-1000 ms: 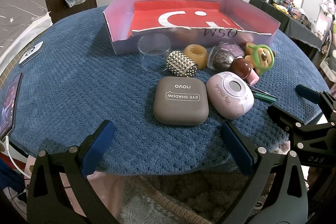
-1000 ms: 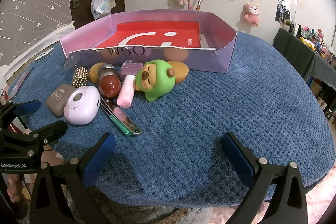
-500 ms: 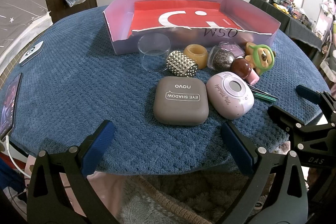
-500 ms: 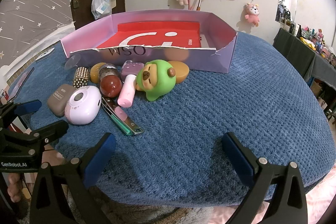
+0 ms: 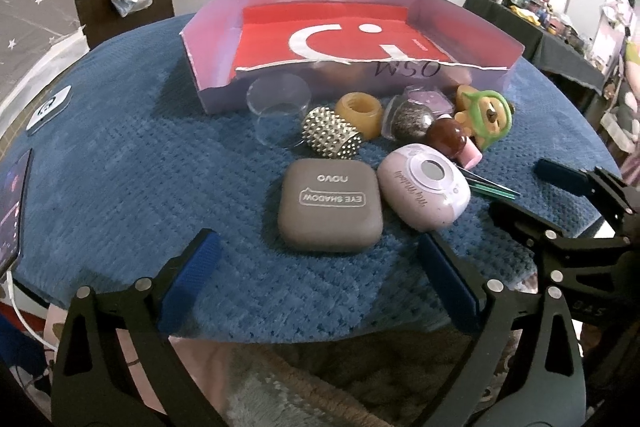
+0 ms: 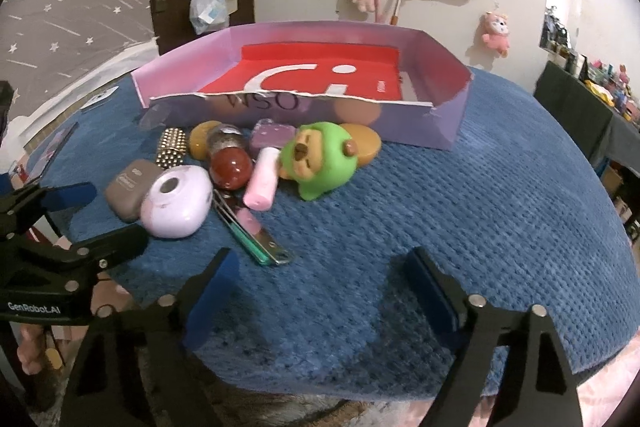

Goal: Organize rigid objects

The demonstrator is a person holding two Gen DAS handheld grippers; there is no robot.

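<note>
Nail clipper (image 6: 252, 235) lengthwise toward box (image 6: 440, 131)

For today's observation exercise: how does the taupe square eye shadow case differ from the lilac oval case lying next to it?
The taupe square eye shadow case is squarish and lies flat; the lilac oval case is egg-shaped and domed. The taupe case bears block lettering on its lid; the lilac case has script lettering and a round window. Both are closed and rest side by side on the blue textured tablecloth.

Matt eyeshadow case (image 5: 330, 211), waffle-textured tablecloth (image 5: 120, 167)
</note>
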